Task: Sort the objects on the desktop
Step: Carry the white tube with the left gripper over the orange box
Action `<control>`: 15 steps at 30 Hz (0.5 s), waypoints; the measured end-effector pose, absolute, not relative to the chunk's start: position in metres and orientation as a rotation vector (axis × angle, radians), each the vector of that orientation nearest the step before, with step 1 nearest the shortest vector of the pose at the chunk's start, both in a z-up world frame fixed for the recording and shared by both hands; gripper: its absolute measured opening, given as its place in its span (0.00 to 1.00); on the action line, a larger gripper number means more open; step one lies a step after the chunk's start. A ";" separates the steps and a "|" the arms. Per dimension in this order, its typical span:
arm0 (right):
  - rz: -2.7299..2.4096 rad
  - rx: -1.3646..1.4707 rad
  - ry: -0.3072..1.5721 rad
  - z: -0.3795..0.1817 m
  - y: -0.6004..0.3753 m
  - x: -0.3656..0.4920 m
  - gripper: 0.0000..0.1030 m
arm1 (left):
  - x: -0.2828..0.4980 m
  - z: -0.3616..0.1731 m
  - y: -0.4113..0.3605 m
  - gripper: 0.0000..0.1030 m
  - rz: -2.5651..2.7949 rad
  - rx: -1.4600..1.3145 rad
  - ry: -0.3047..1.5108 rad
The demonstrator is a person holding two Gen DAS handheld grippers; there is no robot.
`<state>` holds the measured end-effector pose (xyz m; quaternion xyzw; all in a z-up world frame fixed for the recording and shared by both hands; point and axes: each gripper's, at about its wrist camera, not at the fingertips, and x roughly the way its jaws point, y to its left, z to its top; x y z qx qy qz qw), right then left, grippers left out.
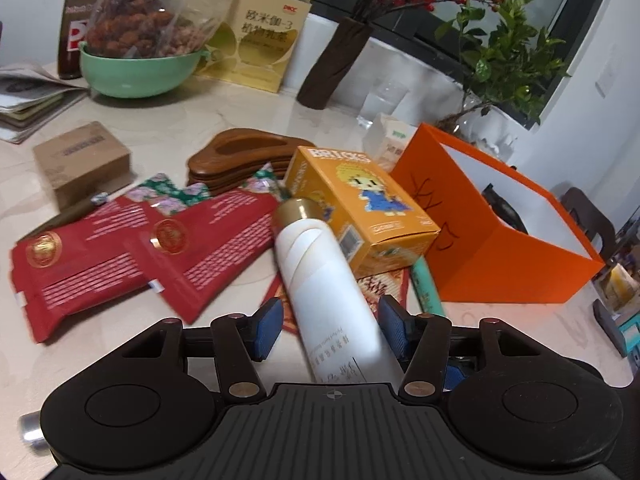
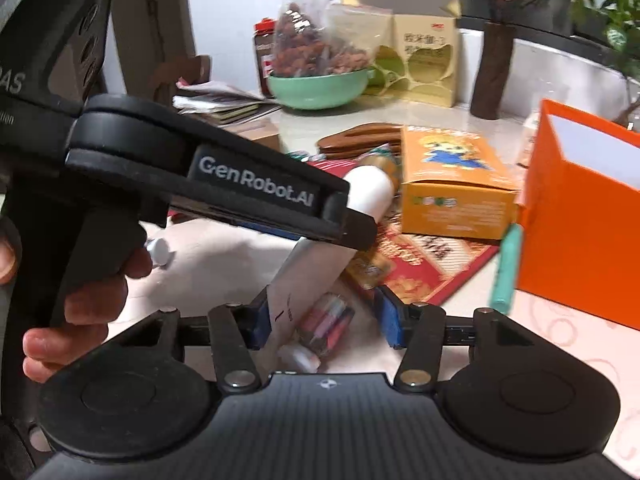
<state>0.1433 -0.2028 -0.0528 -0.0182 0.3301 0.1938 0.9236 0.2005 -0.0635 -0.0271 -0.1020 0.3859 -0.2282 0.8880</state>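
Observation:
A white tube with a gold cap [image 1: 316, 276] lies between the pads of my left gripper [image 1: 330, 326], cap pointing away; the jaws stand wide and only the right pad looks close to it. In the right wrist view the left gripper body [image 2: 224, 184] sits over the same tube [image 2: 316, 248]. My right gripper [image 2: 324, 320] is open and empty above a clear packet of small items [image 2: 326, 326]. An orange box [image 1: 508, 236] stands open at the right, and also shows in the right wrist view [image 2: 580, 216]. A yellow bricks box [image 1: 360, 208] lies beside it.
Red packets [image 1: 132, 248], a teal pen [image 1: 428, 288], a brown carton [image 1: 80, 160], wooden trays [image 1: 244, 156], a green bowl with snack bags [image 1: 136, 68], a yellow carton [image 1: 264, 40], a vase [image 1: 336, 60] and a potted plant [image 1: 500, 60] crowd the marble table [image 1: 100, 356].

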 end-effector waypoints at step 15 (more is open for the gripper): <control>0.382 0.008 0.685 -0.053 -0.216 0.164 0.57 | 0.225 -0.030 -0.086 0.54 -0.433 -0.173 0.824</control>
